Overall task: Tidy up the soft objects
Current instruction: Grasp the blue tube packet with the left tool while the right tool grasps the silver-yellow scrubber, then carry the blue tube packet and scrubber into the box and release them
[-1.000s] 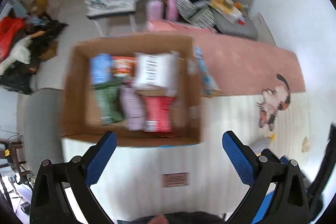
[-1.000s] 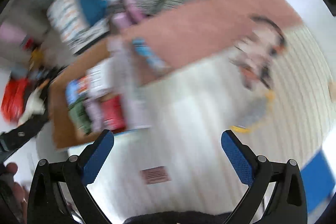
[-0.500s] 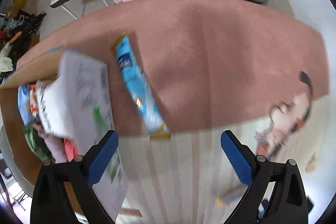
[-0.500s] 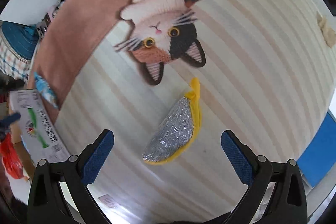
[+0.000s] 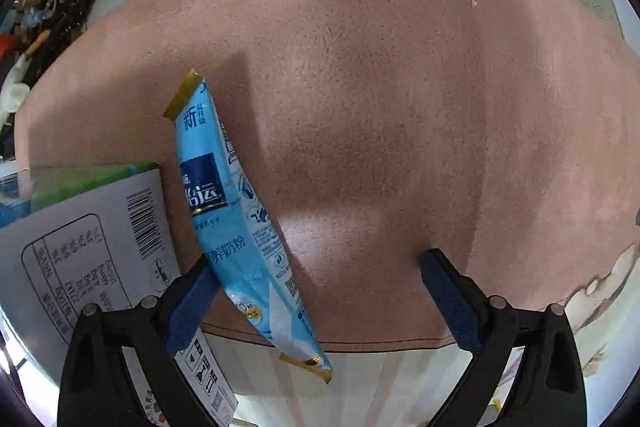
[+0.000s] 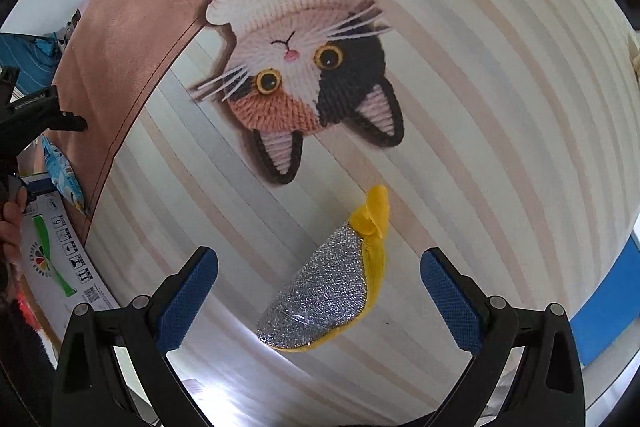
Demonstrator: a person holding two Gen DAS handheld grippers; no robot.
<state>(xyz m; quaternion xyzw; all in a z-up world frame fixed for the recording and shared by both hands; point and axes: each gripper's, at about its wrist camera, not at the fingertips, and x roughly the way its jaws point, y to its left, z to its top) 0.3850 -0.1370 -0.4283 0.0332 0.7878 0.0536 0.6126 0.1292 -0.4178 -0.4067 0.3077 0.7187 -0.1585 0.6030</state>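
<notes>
Both tools gape wide, holding nothing. Left tool (image 5: 320, 291) frames a light-blue foil milk-powder sachet (image 5: 236, 211) at lower left; right tool (image 6: 320, 291) straddles a silver-glitter yellow-edged soft pouch (image 6: 324, 299) at lower centre.

Sachet (image 5: 236, 223): glossy film. Scrubber (image 6: 324, 299): glittery metallic mesh, yellow cloth edge. Mat (image 5: 380, 107): matt, finely grained

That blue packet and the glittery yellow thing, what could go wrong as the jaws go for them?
The blue packet lies against the left gripper's left jaw rather than between the open jaws, so closing might only nudge it. The silver and yellow scrubber is lumpy, so the open right gripper might pinch only an edge and drop it.
</notes>
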